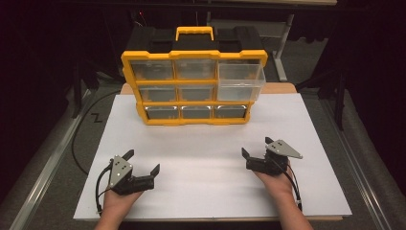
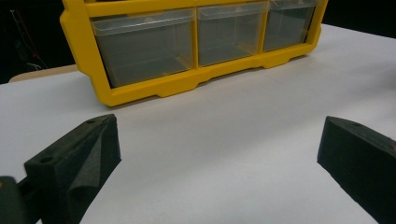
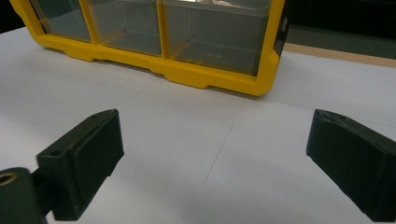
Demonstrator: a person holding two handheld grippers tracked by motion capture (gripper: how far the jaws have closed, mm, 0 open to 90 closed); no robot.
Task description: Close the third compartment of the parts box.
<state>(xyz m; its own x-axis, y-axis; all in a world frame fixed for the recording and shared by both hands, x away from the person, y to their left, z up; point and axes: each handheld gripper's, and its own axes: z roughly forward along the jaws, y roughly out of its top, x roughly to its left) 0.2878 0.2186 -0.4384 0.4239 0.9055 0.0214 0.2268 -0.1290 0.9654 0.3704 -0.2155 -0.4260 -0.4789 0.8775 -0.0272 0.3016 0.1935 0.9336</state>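
Bare white worktop point(image 1: 210, 158) lies open between both tools and the yellow drawer organizer point(image 1: 194, 88), whose pulled-out clear drawer point(image 1: 241, 82) juts forward at upper right.

Both hands rest low, left tongs point(image 1: 141, 161) and right tongs point(image 1: 256, 146) gaping wide, nothing between them.

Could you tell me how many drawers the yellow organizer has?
9, in three rows of three in the organizer. The top-right drawer is pulled out, covering most of the middle-right one. The rest sit closed, none apparently hidden.
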